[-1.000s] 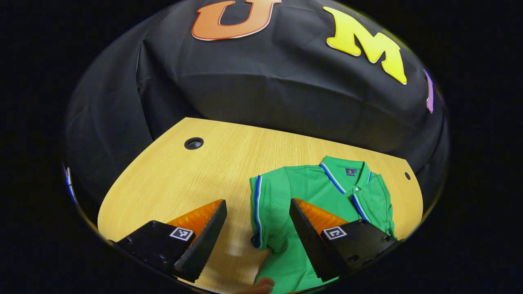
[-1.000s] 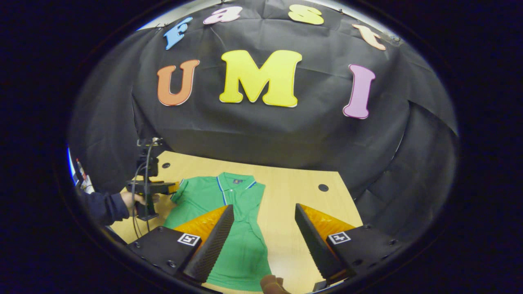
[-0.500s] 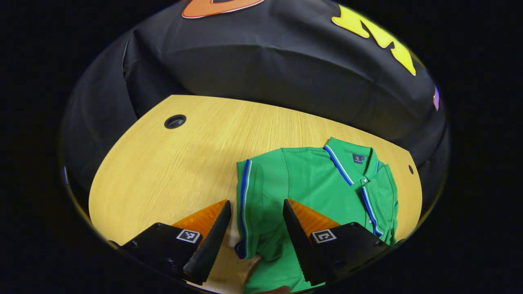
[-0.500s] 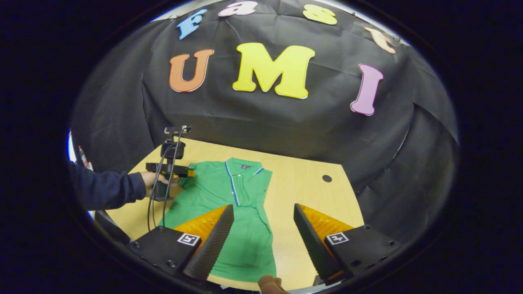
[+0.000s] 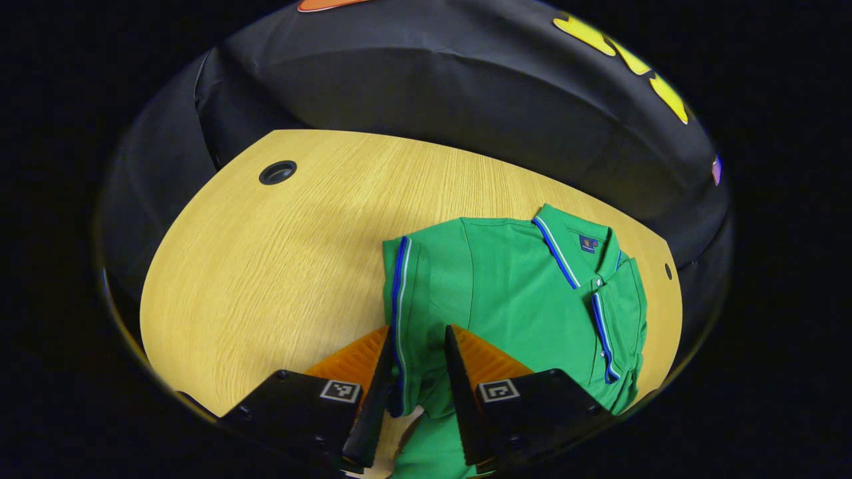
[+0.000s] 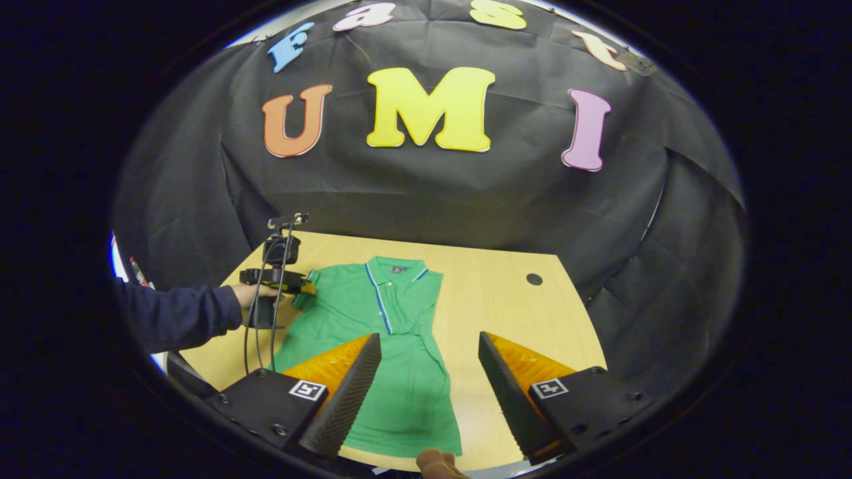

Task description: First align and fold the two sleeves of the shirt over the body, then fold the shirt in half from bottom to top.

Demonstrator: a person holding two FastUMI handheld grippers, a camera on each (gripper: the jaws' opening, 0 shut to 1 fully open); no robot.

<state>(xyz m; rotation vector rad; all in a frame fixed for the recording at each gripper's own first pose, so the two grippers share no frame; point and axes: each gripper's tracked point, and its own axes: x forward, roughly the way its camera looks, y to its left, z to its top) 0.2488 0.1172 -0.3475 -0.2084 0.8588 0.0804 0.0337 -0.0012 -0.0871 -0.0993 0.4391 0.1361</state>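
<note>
One green shirt point(image 5: 526, 293) on one table point(image 5: 266, 266); two grippers.

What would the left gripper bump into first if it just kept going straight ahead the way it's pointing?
Most likely the green shirt's sleeve: the left gripper has its fingers on either side of the striped cuff, which lies on the wooden table. How near it is, I can't tell.

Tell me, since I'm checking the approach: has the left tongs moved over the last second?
Yes. The left tongs advanced toward the shirt's sleeve and narrowed around its cuff; the table hole slid upward.
</note>
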